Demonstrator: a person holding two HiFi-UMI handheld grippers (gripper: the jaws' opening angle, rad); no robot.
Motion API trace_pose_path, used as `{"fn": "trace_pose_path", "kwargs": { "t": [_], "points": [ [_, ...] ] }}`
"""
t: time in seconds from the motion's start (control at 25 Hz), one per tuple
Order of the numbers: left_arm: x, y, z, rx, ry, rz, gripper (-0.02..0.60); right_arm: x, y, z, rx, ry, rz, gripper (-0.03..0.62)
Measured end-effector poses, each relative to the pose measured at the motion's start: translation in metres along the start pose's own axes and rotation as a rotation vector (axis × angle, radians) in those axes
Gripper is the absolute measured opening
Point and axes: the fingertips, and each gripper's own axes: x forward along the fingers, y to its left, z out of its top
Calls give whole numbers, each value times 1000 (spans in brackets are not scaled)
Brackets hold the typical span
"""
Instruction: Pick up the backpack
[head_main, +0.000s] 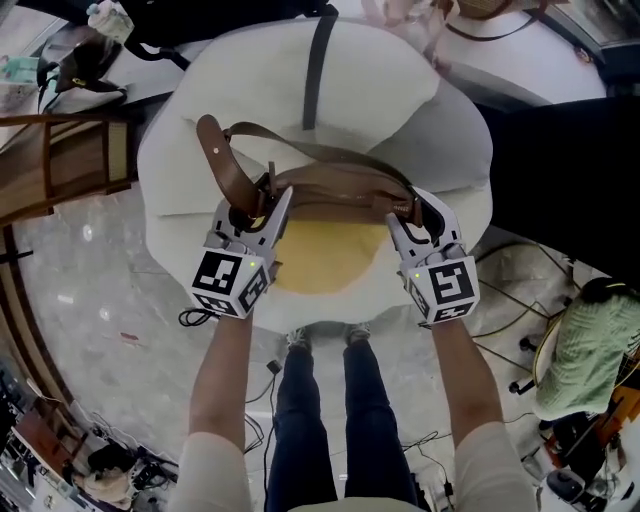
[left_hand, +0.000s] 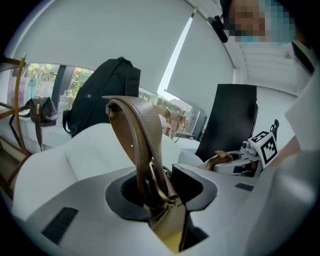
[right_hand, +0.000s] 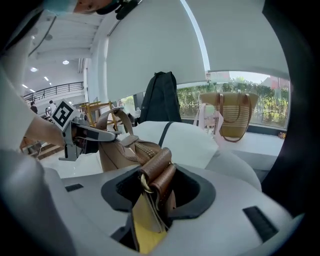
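Head view: both grippers hold a tan-and-yellow backpack by its two ends, in front of the person and over the near part of a big white cushioned seat.

Left gripper: jaws narrow, clamped on the left end of the backpack. In the left gripper view the pads press on brown leather and a metal ring, with the yellow fabric below them. A brown strap loops up and to the far left from that grip.

Right gripper: jaws narrow, clamped on the right end. The right gripper view shows a folded brown leather tab and yellow fabric squeezed between the pads.

The brown top edge of the backpack spans between the two grippers and the yellow body hangs below it. It looks raised off the seat, but I cannot tell whether the bottom is fully clear of the cushion.

A dark stripe runs across the far part of the seat. The person's legs stand on a pale marble floor just near of the seat.

Wooden furniture sits on the left. A green cloth lies on the right, well apart from the seat. A black bag stands far behind the seat, and a woven tote stands by the window.
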Motion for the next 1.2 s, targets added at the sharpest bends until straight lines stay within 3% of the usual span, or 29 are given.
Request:
{"fn": "trace_pose_path", "kwargs": {
  "t": [0.8,1.2],
  "points": [
    [-149,-88,212,4,-123,52,160,-154,50,223,-78,-78,25,175],
    [-209,-128,284,28,-184,67,160,-218,71,301,-120,-146,10,175]
  ]
}}
